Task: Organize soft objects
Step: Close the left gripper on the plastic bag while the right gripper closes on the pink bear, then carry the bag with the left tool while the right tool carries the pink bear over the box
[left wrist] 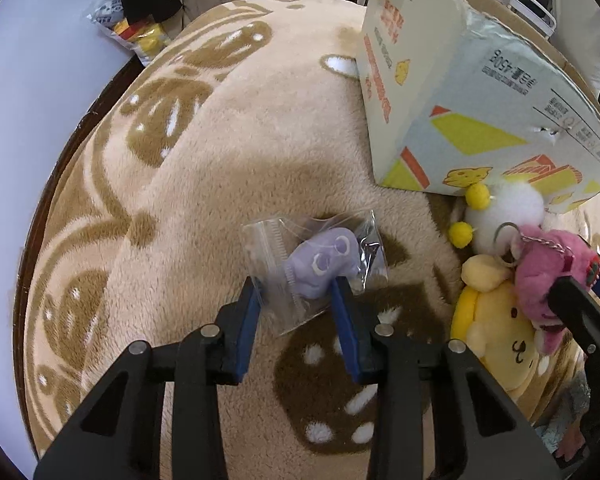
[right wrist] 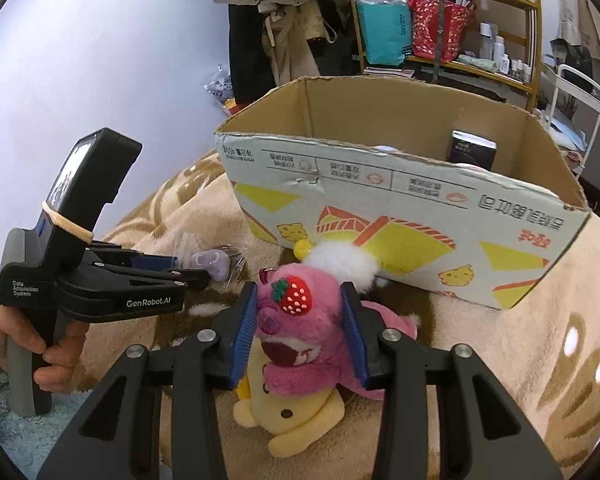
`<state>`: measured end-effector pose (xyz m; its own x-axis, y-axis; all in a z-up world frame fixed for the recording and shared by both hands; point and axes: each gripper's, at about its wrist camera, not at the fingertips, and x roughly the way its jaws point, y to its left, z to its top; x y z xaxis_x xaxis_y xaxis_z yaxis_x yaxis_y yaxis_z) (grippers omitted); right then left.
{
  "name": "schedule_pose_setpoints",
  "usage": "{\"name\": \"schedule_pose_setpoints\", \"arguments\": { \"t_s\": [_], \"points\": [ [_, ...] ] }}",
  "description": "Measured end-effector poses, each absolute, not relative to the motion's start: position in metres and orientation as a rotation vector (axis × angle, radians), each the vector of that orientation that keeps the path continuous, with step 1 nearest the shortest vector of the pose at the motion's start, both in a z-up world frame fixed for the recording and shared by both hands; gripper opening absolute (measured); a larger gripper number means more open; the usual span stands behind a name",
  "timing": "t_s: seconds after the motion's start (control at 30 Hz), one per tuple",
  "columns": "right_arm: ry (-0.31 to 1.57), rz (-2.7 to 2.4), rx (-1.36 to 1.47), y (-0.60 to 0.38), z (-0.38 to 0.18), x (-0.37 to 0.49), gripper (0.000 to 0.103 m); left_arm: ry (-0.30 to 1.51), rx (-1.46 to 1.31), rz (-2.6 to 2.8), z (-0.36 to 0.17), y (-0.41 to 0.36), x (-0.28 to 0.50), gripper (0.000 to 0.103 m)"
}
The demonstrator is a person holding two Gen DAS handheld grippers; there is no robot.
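Left tool [left wrist: 296, 292] pinched bagged purple plush [left wrist: 324, 264] on blanket [left wrist: 228, 152]; right tool [right wrist: 300, 320] clamped pink strawberry bear [right wrist: 296, 332] atop yellow plush [right wrist: 296, 420]. Advice: lift both straight up, clear rim of cardboard box [right wrist: 400, 216], release inside

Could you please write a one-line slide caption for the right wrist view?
Right gripper clamps a pink strawberry plush lying on a yellow plush before the open cardboard box.
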<state>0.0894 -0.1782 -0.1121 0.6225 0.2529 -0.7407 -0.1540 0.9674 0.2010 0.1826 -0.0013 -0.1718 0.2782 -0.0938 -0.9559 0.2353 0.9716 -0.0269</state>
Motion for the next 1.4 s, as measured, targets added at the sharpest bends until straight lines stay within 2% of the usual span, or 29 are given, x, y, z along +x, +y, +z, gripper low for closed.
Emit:
{"name": "schedule_pose_setpoints", "arguments": {
  "t_s": [0.23,0.33,0.37,0.4,0.57,0.9,1.4],
  "points": [
    [0.841,0.22,0.113,-0.181,-0.101,0.084,0.043,1.245,0.124,-0.219,-0.166,-0.002,0.176,0.035],
    [0.831,0.208,0.114,-0.184,-0.097,0.082,0.043,1.222,0.104,-0.23,-0.158,0.0,0.173,0.029],
    [0.829,0.202,0.114,-0.186,-0.096,0.081,0.043,1.215,0.107,-0.233,-0.154,0.0,0.17,0.021],
    [0.828,0.197,0.115,-0.187,-0.096,0.08,0.043,1.205,0.104,-0.244,-0.15,0.0,0.167,0.018],
    [0.832,0.171,0.139,-0.197,-0.094,0.078,0.043,1.152,0.117,-0.316,-0.132,-0.006,0.149,0.007],
    [0.782,0.102,0.106,-0.209,-0.078,0.068,0.043,1.052,0.116,-0.284,-0.102,-0.004,0.132,0.005],
    [0.636,0.035,0.133,-0.229,-0.023,0.039,0.043,0.754,0.1,-0.273,-0.019,0.001,0.07,0.005]
  ]
}}
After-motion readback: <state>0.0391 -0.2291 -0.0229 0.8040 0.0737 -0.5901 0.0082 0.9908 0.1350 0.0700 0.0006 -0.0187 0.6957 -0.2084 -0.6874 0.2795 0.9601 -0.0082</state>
